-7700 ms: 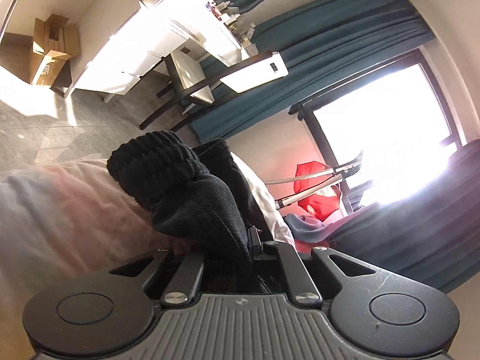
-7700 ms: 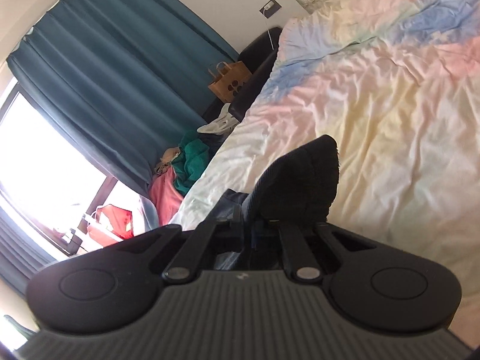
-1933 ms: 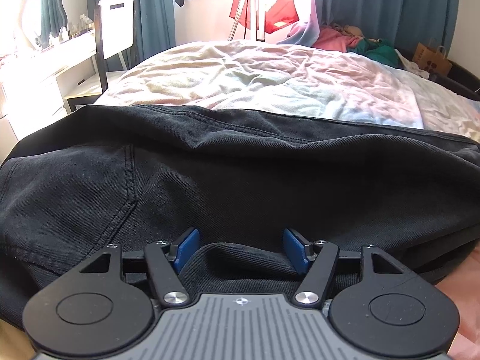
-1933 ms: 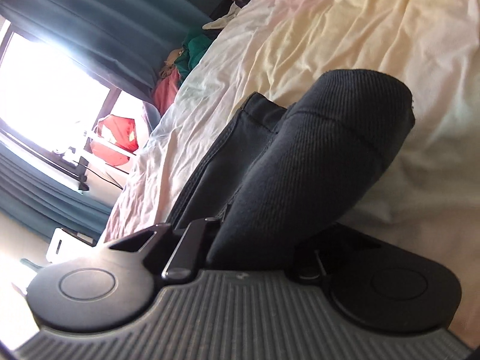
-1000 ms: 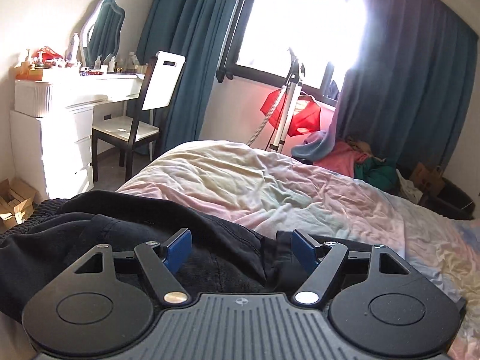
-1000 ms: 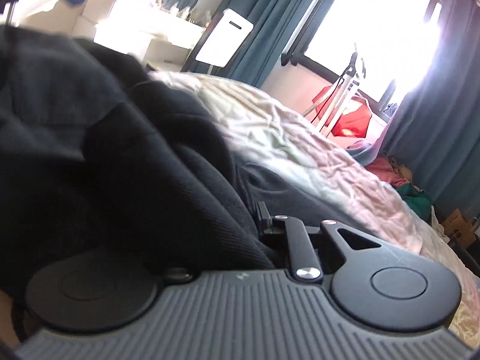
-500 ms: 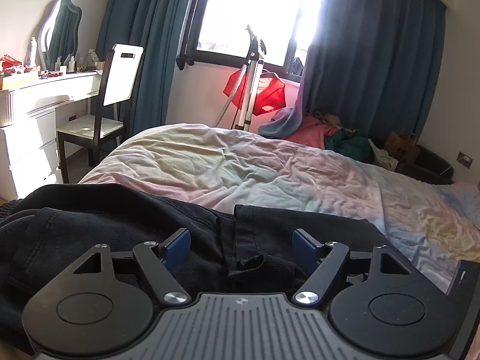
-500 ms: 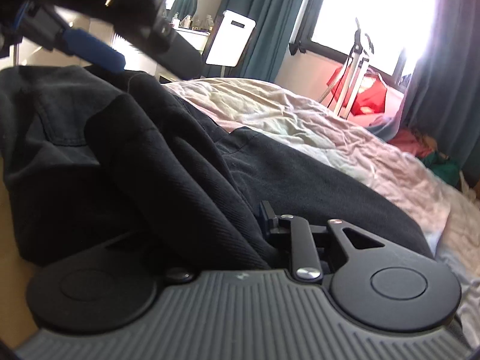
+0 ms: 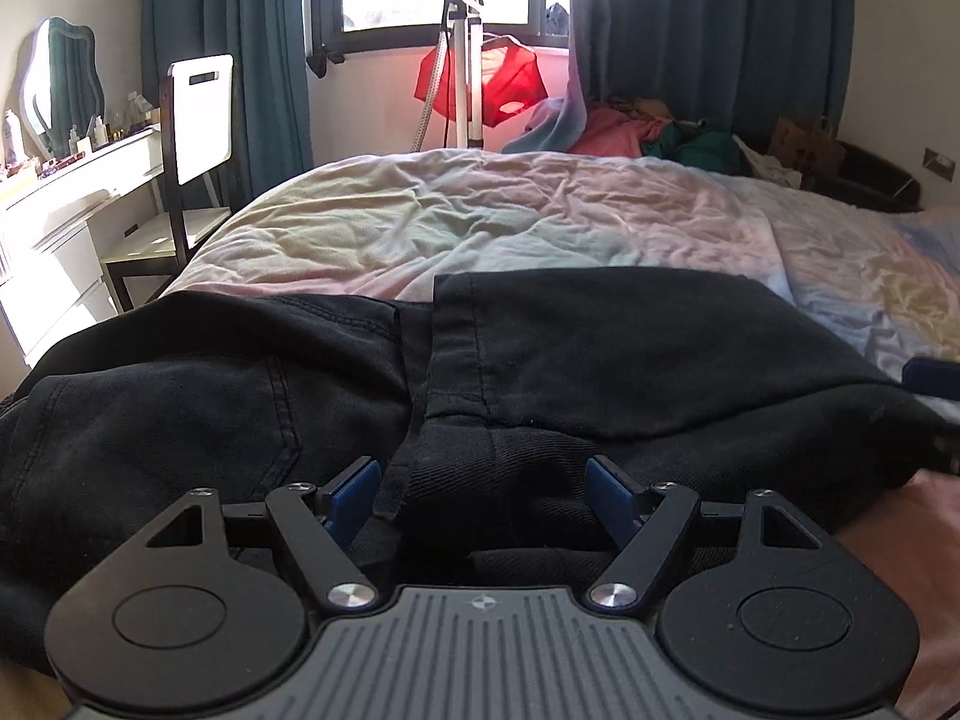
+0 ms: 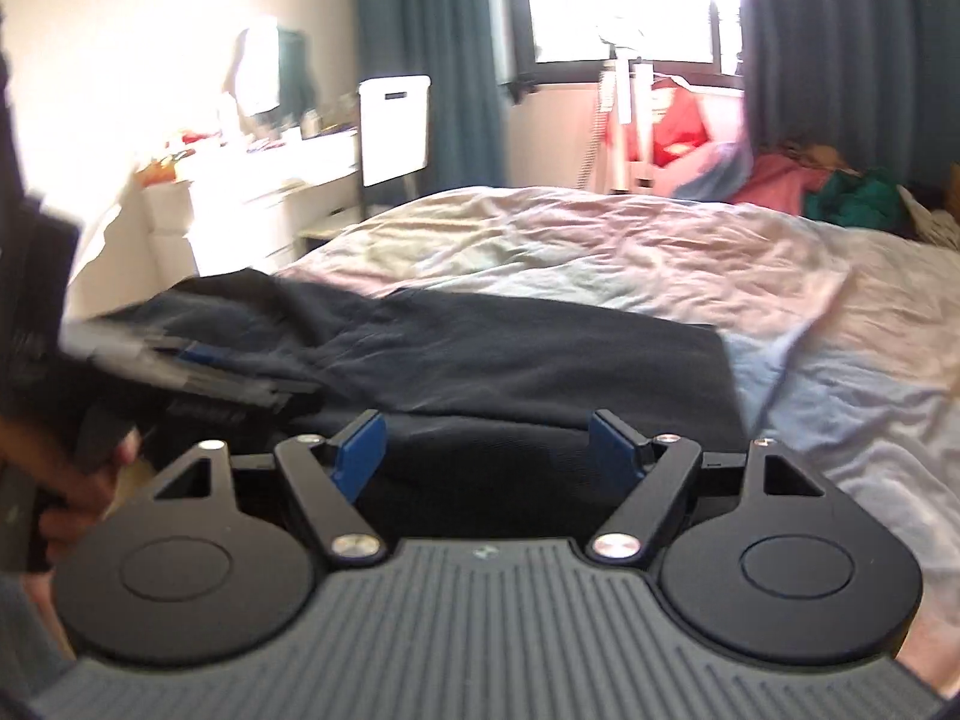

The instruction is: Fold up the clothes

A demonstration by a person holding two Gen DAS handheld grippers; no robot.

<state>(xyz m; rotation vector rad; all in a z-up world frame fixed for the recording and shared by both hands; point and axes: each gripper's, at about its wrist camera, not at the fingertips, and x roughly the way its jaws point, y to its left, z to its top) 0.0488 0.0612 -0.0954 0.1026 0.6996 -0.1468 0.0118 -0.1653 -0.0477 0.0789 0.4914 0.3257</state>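
Observation:
Black trousers (image 9: pixel 600 354) lie folded across the near edge of the bed, with a seam and a bunched fold at their middle. My left gripper (image 9: pixel 483 489) is open just above that near fold, blue pads apart, holding nothing. In the right wrist view the same trousers (image 10: pixel 510 354) lie flat and dark in front of my right gripper (image 10: pixel 486 441), which is open and empty over their near edge. The left gripper (image 10: pixel 198 372) shows blurred at the left of that view, in a hand.
The pastel quilt of the bed (image 9: pixel 510 222) stretches beyond the trousers. A white chair (image 9: pixel 198 114) and white dresser (image 9: pixel 66 204) stand at the left. A red garment on a steamer stand (image 9: pixel 474 78) and a clothes pile (image 9: pixel 654 132) sit by the window.
My right gripper has let go of the black cloth and stands open. The trousers have dropped flat onto the bed. My left gripper stays open and has come lower over the trousers.

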